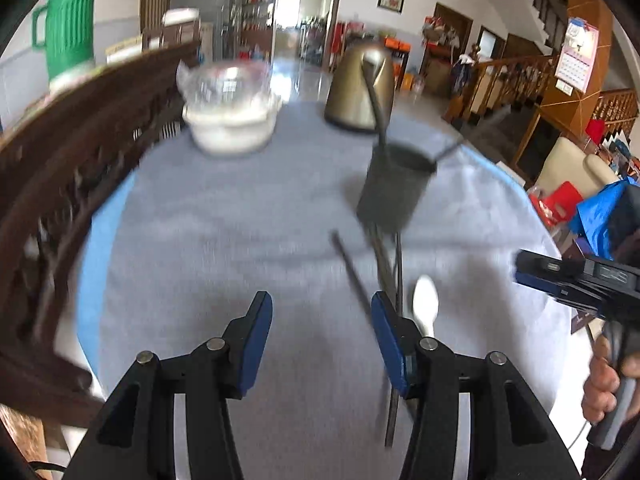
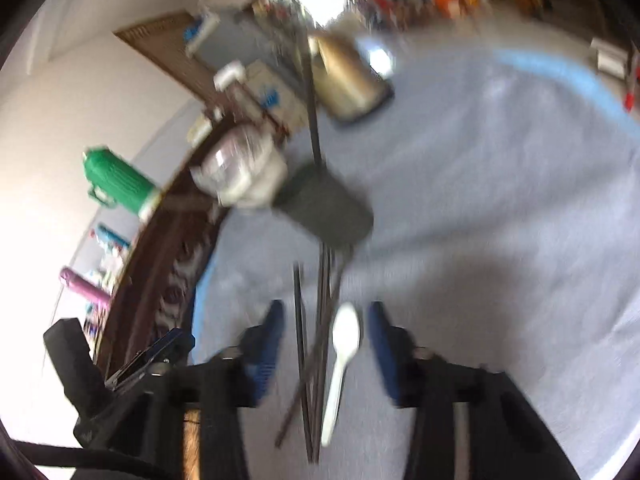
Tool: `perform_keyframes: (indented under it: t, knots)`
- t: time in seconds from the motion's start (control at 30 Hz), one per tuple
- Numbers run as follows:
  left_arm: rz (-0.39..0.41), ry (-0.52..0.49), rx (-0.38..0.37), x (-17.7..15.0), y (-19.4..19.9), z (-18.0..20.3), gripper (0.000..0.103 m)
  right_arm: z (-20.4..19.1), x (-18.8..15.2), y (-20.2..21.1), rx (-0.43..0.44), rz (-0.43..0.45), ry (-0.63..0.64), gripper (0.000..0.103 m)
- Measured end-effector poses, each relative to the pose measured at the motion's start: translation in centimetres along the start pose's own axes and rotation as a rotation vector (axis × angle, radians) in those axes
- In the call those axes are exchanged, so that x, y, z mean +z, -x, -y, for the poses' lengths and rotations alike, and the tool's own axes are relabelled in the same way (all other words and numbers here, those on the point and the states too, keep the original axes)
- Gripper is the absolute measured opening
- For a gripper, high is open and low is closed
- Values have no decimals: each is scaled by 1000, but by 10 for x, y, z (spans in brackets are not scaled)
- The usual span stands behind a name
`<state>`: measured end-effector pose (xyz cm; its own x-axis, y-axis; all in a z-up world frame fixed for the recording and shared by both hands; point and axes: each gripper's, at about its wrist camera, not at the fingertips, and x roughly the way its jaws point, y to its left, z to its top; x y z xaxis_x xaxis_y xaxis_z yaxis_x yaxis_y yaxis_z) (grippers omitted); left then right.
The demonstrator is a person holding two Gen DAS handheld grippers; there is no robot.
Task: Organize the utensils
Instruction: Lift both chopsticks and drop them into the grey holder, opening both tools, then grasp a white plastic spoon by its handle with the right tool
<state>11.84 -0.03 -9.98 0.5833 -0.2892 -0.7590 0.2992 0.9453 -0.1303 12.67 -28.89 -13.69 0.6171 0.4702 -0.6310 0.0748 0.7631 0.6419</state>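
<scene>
A dark cylindrical holder (image 1: 394, 188) stands on the grey cloth with two dark utensils in it; it also shows in the right wrist view (image 2: 326, 208). Several dark chopsticks (image 1: 386, 268) and a white plastic spoon (image 1: 426, 306) lie in front of it. My left gripper (image 1: 322, 330) is open and empty over the cloth, left of the chopsticks. My right gripper (image 2: 326, 338) is open above the spoon (image 2: 344, 344) and chopsticks (image 2: 300, 320), which lie between its fingers. The right gripper shows at the right edge of the left wrist view (image 1: 576, 280).
A brass kettle (image 1: 360, 88) and a white lidded bowl (image 1: 230, 120) stand at the back of the round table (image 1: 200, 240). A dark carved wooden rail (image 1: 80, 140) runs along the left with a green thermos (image 1: 70, 20) behind it.
</scene>
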Motion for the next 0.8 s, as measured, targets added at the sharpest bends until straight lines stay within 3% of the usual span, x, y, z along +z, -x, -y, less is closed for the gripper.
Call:
perform_keyframes:
  t: [0.2, 0.37, 0.5, 0.57, 0.6, 0.63, 0.8]
  knots:
    - [-43, 16, 2, -33, -4, -1, 53, 6, -23, -61, -36, -122, -6, 39]
    - [-46, 18, 7, -31, -7, -7, 53, 1, -25, -95, -128, -169, -2, 40]
    - [-52, 7, 13, -17, -24, -8, 53, -9, -22, -104, -179, -158, 62, 39]
    - [-59, 4, 14, -10, -32, -8, 52, -15, -19, -108, -205, -155, 96, 34]
    - [-63, 5, 14, -6, -37, -8, 52, -17, -18, -111, -226, -155, 119, 20]
    - [-67, 7, 14, -2, -40, -8, 52, -18, -17, -114, -257, -151, 150, 13]
    - [-81, 6, -5, -3, -45, -4, 52, -2, -6, -107, -295, -118, 152, 10]
